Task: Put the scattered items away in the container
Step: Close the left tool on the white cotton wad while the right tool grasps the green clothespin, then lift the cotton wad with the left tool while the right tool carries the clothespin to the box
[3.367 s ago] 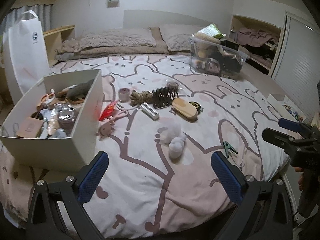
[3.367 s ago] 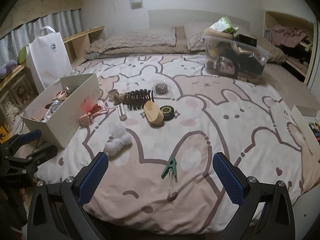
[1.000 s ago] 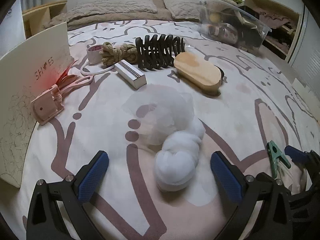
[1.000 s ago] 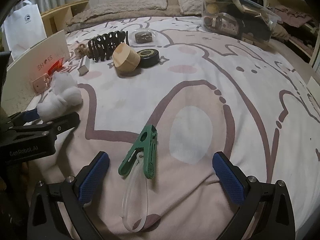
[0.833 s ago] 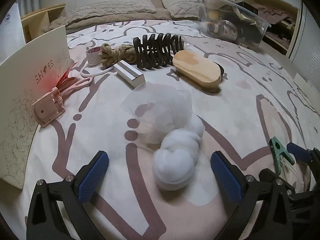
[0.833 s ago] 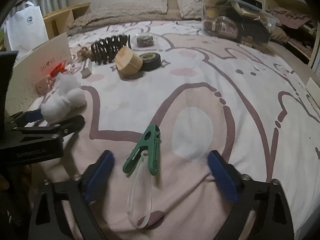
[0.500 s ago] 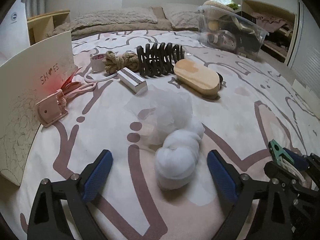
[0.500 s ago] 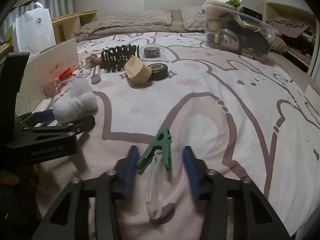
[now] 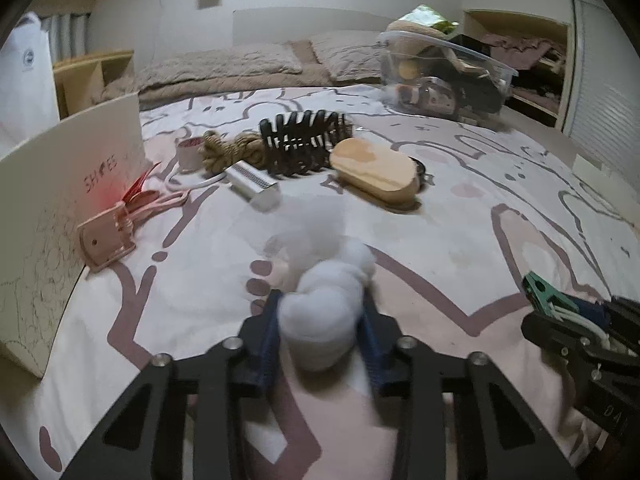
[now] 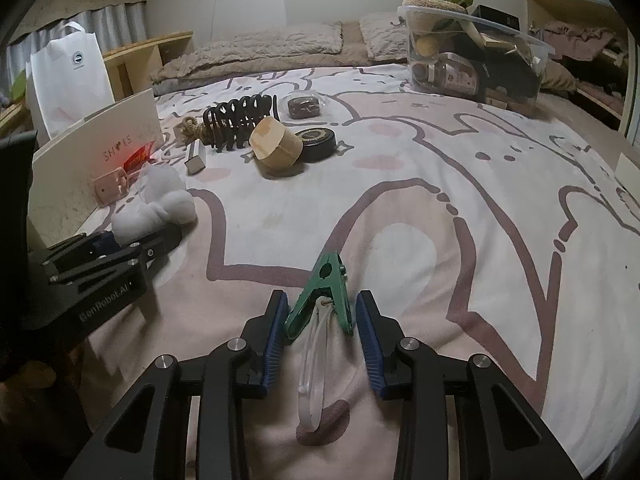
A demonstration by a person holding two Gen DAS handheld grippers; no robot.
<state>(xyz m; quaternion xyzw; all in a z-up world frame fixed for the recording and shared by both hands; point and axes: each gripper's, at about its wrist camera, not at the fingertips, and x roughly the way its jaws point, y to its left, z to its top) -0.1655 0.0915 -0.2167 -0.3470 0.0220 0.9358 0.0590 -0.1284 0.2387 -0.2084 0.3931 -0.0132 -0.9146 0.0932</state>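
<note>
A white cotton wad [image 9: 324,320] with a sheer white net behind it lies on the patterned bedspread. My left gripper [image 9: 322,298] has its blue pads against both sides of the wad, jaws still closing. A green clothes peg [image 10: 320,292] with a clear plastic loop sits between the pads of my right gripper [image 10: 321,296]. Those pads touch its handles as the jaws close. The open white shoebox [image 9: 60,184] stands at the left. The other view shows each tool: left gripper [image 10: 140,236] on the wad [image 10: 160,204], right gripper [image 9: 568,312] on the peg [image 9: 544,292].
Beyond the wad lie a wooden brush [image 9: 376,168], a black claw clip [image 9: 304,140], a rope coil [image 9: 232,148], a silver bar [image 9: 252,184] and a pink clip [image 9: 108,236] by the box. A black tin [image 10: 316,140], a full clear bin [image 9: 444,76] and a white bag [image 10: 68,76] stand farther off.
Both grippers went from wide open to closed in: the left around the cotton wad, the right around the green peg. Both hands stayed almost in place, tipping up slightly.
</note>
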